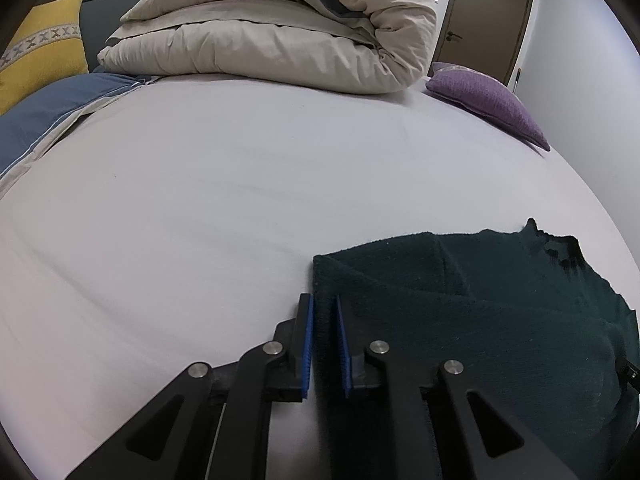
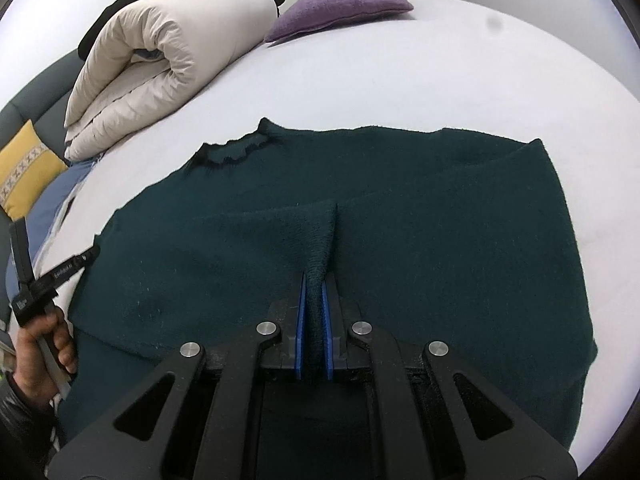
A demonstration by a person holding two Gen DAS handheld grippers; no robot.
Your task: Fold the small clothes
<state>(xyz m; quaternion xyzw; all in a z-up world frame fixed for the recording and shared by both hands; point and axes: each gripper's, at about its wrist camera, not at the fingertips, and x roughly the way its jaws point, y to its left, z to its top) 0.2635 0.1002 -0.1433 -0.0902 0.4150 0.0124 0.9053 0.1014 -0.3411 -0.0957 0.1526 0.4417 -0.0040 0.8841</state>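
sweater (image 2: 400,240): 1 | left gripper (image 1: 323,312): clamped on sweater edge | right gripper (image 2: 316,292): clamped on sweater fold

The dark green sweater (image 1: 500,320) ran off the left wrist view's right and bottom edges, its near hem lost behind the left gripper (image 1: 323,312). In the right wrist view, the right gripper (image 2: 315,284) covered the near hem, and the hand (image 2: 44,352) was cut off at the left edge.
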